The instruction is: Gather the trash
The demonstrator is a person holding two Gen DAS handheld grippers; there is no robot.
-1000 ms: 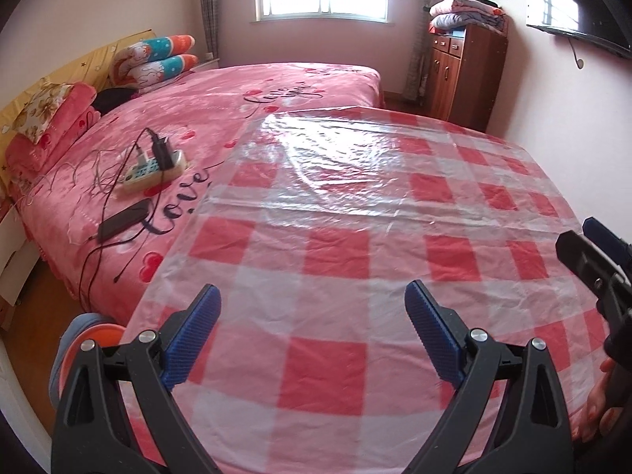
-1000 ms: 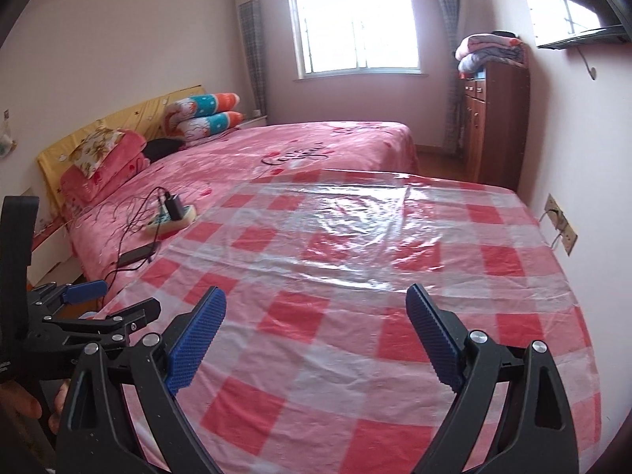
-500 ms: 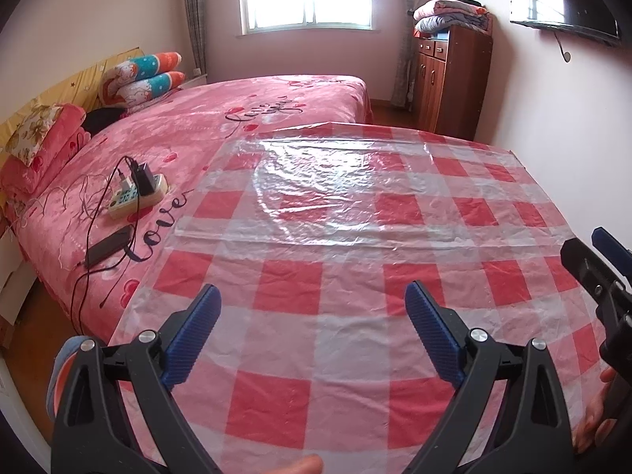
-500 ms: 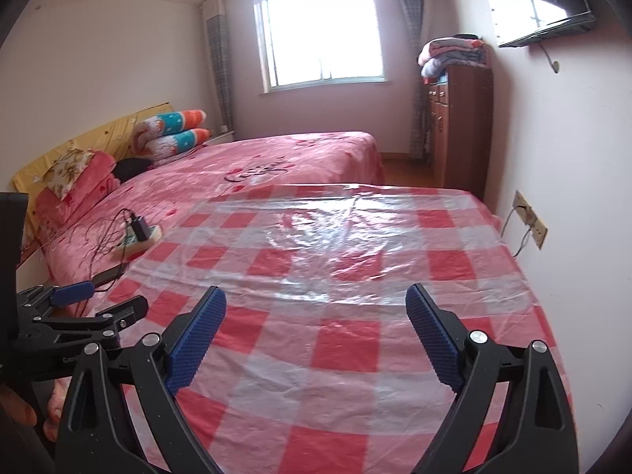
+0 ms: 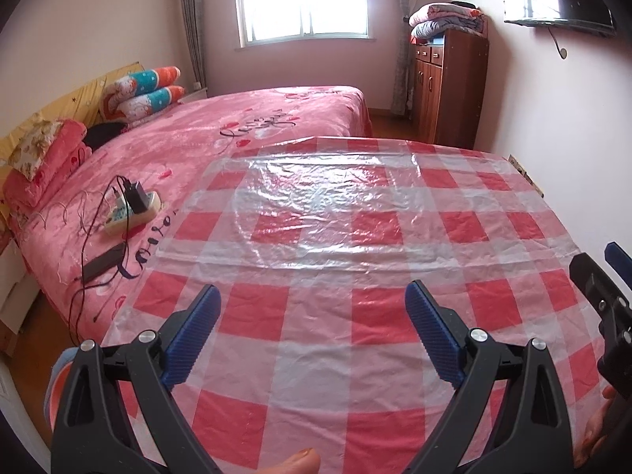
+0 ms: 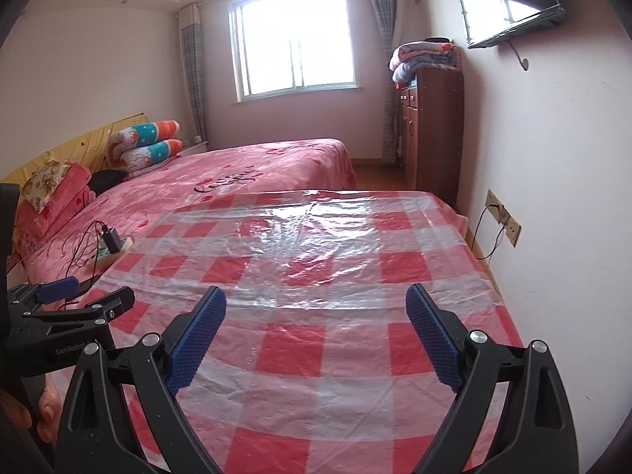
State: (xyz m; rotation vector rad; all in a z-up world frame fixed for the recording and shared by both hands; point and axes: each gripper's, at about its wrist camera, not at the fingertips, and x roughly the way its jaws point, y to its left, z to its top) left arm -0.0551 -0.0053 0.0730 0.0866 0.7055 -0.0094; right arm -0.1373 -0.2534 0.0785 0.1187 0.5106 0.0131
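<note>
Plastic tablecloth (image 5: 355, 316) shows no trash — both tongs, left gripper (image 5: 312, 331) and right gripper (image 6: 316, 331), gape apart, empty; scan wider first.

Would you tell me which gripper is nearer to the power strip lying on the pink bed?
Left. The left gripper hovers beside the bed edge near the power strip; the right gripper sits farther toward the wall.

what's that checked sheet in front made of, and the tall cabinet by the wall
Checked sheet: looks like thin plastic film, glossy and semi-transparent; it wrinkles finely and throws window glare. Cabinet: seems to be wood or wood veneer, reddish-brown with a smooth, slightly shiny finish.
</note>
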